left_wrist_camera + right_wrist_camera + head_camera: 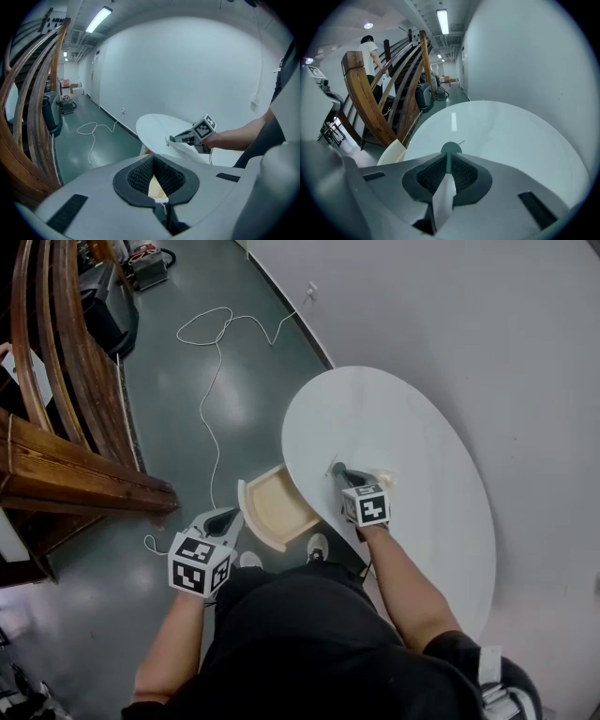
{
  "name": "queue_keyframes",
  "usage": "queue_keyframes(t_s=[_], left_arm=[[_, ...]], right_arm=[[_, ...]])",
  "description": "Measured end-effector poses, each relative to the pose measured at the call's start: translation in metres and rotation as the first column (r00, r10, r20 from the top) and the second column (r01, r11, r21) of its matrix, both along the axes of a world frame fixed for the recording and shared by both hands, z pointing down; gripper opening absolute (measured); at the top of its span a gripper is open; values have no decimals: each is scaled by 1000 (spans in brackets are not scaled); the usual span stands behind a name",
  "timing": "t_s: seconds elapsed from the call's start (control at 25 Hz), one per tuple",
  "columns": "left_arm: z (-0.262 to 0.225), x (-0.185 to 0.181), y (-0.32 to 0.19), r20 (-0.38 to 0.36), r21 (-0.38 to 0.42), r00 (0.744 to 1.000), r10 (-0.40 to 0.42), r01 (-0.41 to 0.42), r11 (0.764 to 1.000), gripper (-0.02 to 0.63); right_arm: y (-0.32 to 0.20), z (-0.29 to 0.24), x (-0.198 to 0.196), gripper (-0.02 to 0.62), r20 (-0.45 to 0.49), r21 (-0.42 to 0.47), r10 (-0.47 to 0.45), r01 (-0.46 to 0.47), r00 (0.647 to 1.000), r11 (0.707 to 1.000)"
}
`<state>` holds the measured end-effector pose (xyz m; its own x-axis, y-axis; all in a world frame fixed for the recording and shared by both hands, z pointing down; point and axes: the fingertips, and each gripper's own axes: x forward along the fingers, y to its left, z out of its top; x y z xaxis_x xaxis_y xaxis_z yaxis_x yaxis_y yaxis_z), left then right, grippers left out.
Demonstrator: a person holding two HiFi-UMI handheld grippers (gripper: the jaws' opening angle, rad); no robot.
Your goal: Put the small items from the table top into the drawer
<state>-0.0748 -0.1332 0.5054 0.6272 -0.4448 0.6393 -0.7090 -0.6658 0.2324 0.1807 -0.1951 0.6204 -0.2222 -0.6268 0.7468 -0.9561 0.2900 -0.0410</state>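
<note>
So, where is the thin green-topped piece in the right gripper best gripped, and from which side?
Pinch its two flat faces, coming from the person's edge of the table. The piece is thin and stands edge-on, so only the faces suit the pads; the right gripper is shut on it so.

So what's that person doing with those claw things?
A person holds a claw in each hand, tidying small items off the white table into the drawer, which is pulled open under its edge. The right claw is down at the table top, pinched on a small thin thing with a green tip. The left claw hangs shut and empty beside the drawer.
</note>
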Motion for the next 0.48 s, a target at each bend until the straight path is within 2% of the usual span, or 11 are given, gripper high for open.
queue_keyframes(t_s=[0.2, 0.36, 0.48], left_arm=[[5, 1, 4, 2, -13, 1000, 26, -26, 1000, 14], [14, -7, 10, 17, -36, 999, 39, -38, 999, 14], [22, -16, 15, 32, -54, 999, 38, -36, 998, 14]], right_arm=[[20, -19, -29, 31, 27, 27, -61, 60, 998, 998], [41, -24, -77, 32, 57, 25, -173, 172, 983, 985], [58, -13, -119, 32, 96, 8, -266, 267, 959, 964]])
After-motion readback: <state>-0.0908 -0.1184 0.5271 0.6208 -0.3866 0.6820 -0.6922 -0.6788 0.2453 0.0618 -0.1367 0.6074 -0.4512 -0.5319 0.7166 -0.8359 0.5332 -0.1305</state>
